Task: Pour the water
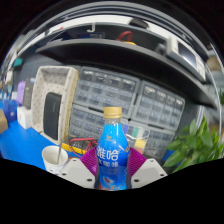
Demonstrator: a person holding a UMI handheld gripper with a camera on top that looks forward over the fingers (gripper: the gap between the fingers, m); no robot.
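A blue plastic water bottle (113,152) with a pale yellow cap and white lettering stands upright between my fingers, pressed on both sides by the purple pads (92,163). My gripper (113,172) is shut on its lower body. Just beyond the bottle on the right a clear glass cup (138,138) with something orange at its base sits on the blue table (22,150). A white cup (54,156) stands to the left of the left finger.
A beige box-shaped appliance (50,100) stands at the left behind the table. Grey drawer cabinets (125,98) line the back. Green plant leaves (195,148) spread at the right. A red-rimmed dish (82,143) lies behind the left finger.
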